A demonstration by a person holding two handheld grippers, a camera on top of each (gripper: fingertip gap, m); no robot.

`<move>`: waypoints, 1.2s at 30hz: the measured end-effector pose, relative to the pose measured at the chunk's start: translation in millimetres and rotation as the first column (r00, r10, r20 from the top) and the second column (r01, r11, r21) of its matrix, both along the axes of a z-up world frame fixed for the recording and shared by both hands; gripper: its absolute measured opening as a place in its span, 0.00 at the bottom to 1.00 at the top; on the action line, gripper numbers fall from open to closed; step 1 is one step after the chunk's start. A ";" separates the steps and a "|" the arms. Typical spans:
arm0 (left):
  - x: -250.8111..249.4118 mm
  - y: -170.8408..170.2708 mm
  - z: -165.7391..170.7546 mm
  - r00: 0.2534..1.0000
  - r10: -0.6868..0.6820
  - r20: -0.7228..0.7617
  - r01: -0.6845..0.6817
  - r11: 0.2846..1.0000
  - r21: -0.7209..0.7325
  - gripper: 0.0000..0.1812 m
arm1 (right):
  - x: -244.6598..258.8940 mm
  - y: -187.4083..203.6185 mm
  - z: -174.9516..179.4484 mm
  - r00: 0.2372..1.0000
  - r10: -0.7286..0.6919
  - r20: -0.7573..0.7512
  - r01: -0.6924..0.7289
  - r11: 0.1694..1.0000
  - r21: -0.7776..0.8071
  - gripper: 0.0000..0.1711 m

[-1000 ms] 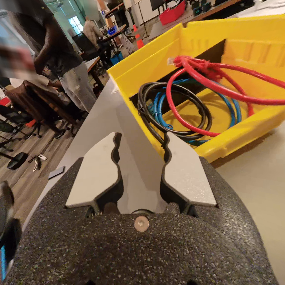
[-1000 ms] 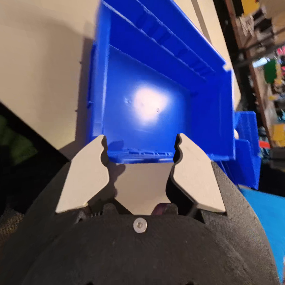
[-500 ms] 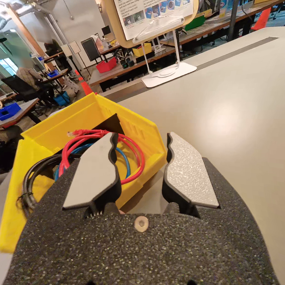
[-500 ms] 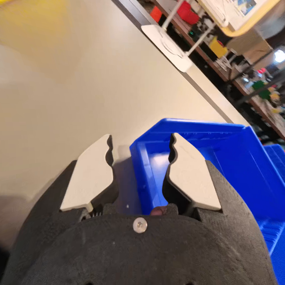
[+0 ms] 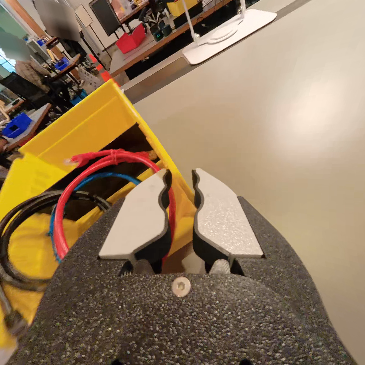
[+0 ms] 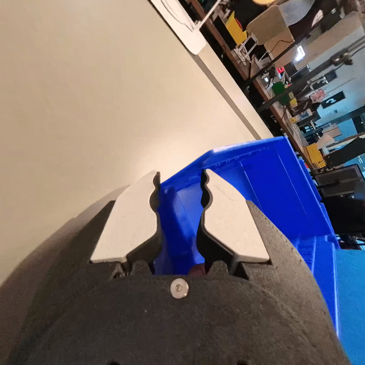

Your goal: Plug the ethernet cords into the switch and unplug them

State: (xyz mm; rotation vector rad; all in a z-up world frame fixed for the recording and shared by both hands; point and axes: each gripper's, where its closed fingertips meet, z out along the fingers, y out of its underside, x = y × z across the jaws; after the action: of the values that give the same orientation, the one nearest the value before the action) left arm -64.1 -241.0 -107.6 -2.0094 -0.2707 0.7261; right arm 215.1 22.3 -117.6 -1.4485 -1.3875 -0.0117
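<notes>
A yellow bin (image 5: 83, 126) holds coiled red (image 5: 118, 160), blue (image 5: 102, 175) and black (image 5: 23, 205) ethernet cords. No switch shows in either view. My left gripper (image 5: 180, 172) has its jaws drawn close on the bin's right wall, left finger inside the bin and right finger outside. The red cord's loop also runs between the jaws. My right gripper (image 6: 179, 173) is open and straddles the near wall of an empty blue bin (image 6: 276, 177), left finger outside and right finger inside.
Both bins sit on a beige table (image 5: 276, 118). A white sign stand base (image 5: 227, 35) stands at the table's far edge and also shows in the right wrist view (image 6: 183, 29). More blue bins (image 6: 347, 276) lie to the right. Workshop benches and people lie beyond. Left tips to right tips: about 40 cm.
Both grippers swung from beside their bins onto the bin walls. The left jaws narrowed around the yellow bin's right wall. The right jaws narrowed somewhat over the blue bin's wall.
</notes>
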 end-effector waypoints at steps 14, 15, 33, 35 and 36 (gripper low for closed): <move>-17.3 -42.1 -2.0 0.997 0.073 -0.010 -0.073 0.997 0.026 0.14 | 54.6 32.9 5.7 0.991 -0.083 -0.107 0.069 0.989 -0.128 0.26; -17.3 -43.8 1.7 0.997 0.073 -0.035 -0.072 0.997 0.035 0.08 | 53.2 36.7 6.6 0.989 -0.095 -0.114 0.082 0.990 -0.113 0.25; -33.4 -97.2 7.5 0.986 0.145 -0.087 -0.140 0.988 0.062 0.04 | 117.3 104.5 13.7 0.953 -0.197 -0.232 0.159 0.972 -0.172 0.04; -40.1 -102.0 7.6 0.982 0.164 -0.096 -0.158 0.985 0.067 0.05 | 115.7 107.1 13.7 0.950 -0.208 -0.231 0.173 0.972 -0.162 0.04; -43.4 -104.3 7.7 0.981 0.170 -0.097 -0.164 0.984 0.069 0.05 | 115.2 108.5 13.8 0.949 -0.216 -0.229 0.184 0.971 -0.153 0.04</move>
State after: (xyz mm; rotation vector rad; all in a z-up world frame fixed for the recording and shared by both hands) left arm -107.5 -345.4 -99.9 -1.9009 -0.3994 0.9131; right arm 330.3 130.8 -103.8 -1.6357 -1.0530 0.1261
